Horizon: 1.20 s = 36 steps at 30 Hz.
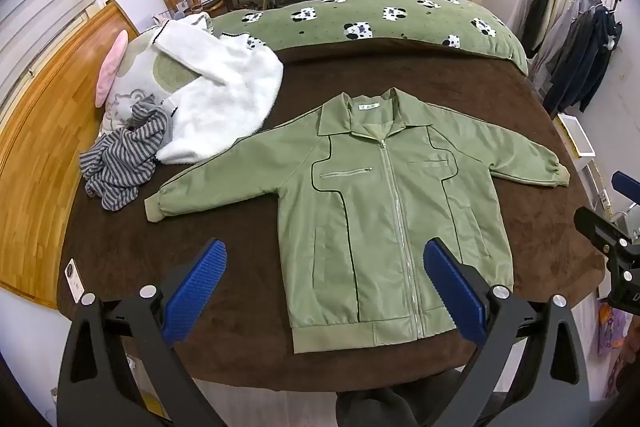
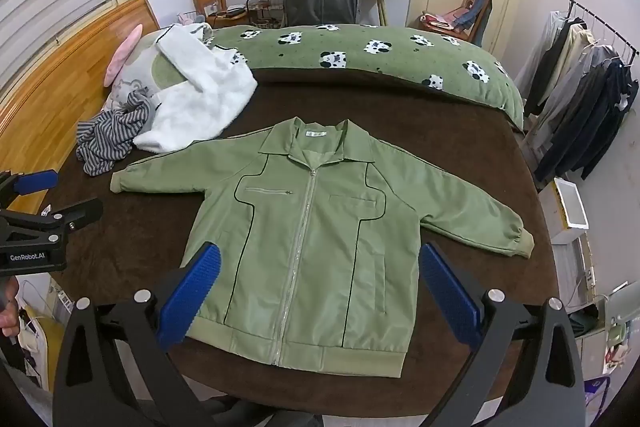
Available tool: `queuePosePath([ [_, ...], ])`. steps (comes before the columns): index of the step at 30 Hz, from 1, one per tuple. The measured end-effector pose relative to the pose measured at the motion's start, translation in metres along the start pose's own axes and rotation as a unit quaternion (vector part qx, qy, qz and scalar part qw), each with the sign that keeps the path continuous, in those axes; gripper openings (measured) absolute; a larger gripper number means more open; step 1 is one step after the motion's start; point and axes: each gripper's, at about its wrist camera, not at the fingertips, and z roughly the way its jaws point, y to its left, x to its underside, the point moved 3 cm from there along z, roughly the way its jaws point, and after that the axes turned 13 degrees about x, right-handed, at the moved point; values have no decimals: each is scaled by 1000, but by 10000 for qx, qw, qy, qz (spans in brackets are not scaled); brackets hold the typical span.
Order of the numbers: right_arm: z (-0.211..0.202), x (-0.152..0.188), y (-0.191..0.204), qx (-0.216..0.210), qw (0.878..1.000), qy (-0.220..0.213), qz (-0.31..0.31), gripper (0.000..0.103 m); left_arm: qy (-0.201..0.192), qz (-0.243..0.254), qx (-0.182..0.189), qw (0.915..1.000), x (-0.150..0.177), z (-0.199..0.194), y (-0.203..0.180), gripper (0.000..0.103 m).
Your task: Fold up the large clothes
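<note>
The jacket (image 1: 384,211) is being left spread flat for folding, so both grippers (image 1: 326,285) (image 2: 318,285) are being held wide open, empty.

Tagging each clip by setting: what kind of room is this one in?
Most likely a home bedroom: a green jacket lies flat on a brown-covered bed with a wooden headboard, a panda-print duvet behind it, and a clothes rack alongside.
</note>
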Motion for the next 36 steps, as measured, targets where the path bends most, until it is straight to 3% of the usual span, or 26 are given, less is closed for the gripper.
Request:
queuePosePath([
  [36, -4, 0, 4, 12, 10000, -63, -56, 97, -20, 22, -10, 10000, 1, -1, -3, 97],
])
